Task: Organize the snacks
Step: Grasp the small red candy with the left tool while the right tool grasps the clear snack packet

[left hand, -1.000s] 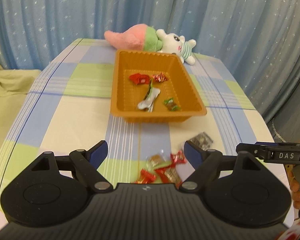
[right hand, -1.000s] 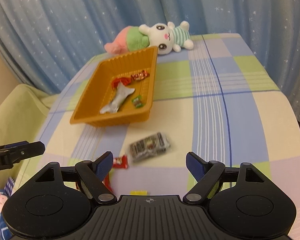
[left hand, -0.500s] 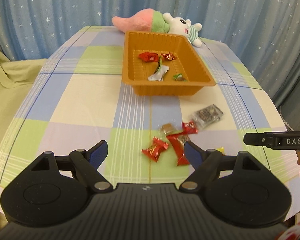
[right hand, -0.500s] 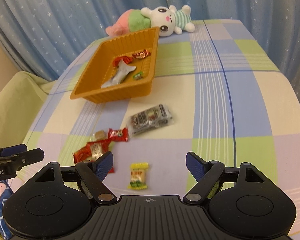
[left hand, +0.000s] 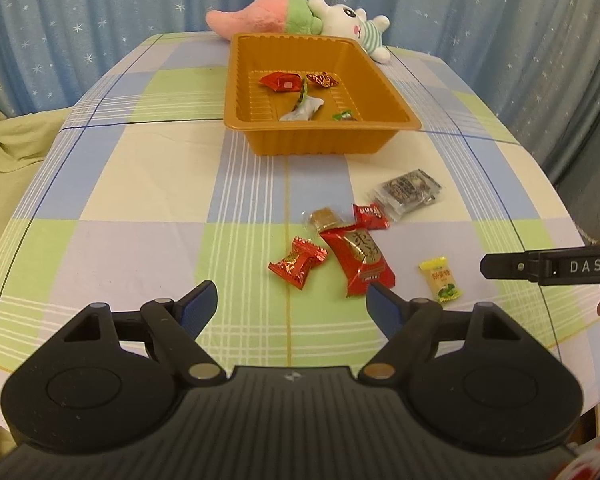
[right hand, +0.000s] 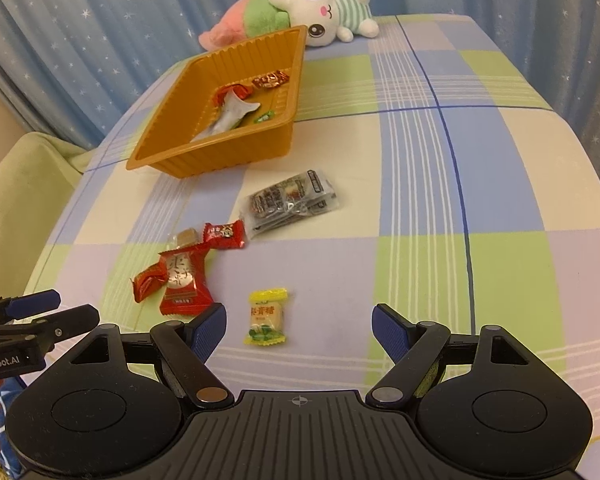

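Orange plastic, the tray (left hand: 320,136) sits well ahead of both tools on the checked bench (left hand: 140,208) and holds 4 wrapped snacks, among them a silver packet (left hand: 302,110) and a red wrapper (left hand: 280,80). Left tool (left hand: 290,306) hovers over the bench, released, its jaws closing slightly with nothing between them; just ahead of it lie a small red candy (left hand: 298,264) and a long red packet (left hand: 358,258), whose near end is close to the right fingertip (left hand: 384,308). Further ahead are a brown sweet (left hand: 324,218), a small red packet (left hand: 370,216) and a clear-and-black packet (left hand: 410,192). Right tool (right hand: 298,328) is also released and grasps nothing; a yellow candy (right hand: 266,316) lies on the bench between its fingers, nearer the left one, touching neither. Beyond the tray lies a plush toy (right hand: 300,12).
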Tool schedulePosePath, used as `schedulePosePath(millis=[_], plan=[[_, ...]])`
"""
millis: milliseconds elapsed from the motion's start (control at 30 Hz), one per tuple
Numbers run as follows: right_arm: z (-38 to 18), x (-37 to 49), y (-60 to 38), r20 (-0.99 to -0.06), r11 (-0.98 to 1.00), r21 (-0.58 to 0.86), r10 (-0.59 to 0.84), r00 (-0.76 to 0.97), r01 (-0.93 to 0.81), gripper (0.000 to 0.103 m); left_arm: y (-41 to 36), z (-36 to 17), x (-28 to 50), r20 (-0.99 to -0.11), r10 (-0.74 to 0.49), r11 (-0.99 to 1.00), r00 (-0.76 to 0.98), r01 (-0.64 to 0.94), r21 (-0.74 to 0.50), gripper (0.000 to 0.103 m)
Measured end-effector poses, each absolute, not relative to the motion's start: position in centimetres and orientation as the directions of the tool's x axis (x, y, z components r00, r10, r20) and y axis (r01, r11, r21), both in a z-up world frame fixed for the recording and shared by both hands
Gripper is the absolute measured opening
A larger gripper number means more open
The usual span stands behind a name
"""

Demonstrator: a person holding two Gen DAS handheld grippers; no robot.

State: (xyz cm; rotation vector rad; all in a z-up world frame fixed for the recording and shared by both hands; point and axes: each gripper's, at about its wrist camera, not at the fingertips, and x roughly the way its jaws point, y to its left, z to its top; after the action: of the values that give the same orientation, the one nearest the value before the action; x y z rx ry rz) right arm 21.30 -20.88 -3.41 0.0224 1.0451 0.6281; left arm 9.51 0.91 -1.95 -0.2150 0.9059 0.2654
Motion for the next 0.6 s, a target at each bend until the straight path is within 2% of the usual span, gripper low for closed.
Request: schedulePosePath(millis=[267, 600], plan=[[-4.1, 21.4, -20.7, -0.809, 0.831, 0.304, 0.484, 0.334, -0.467, 0.080, 0.9, -3.0, 10.2, -0.808, 0.143, 0.956, 0.572, -0.290, -0.036, 0.074], [-4.5, 22.0, -21.0, -0.812, 0.844, 0.314, 0.476, 0.337, -0.436, 0.080, 1.3, -4.7, 12.2, -0.812, 0.144, 0.975, 0.566, -0.221, 0.019, 0.063]])
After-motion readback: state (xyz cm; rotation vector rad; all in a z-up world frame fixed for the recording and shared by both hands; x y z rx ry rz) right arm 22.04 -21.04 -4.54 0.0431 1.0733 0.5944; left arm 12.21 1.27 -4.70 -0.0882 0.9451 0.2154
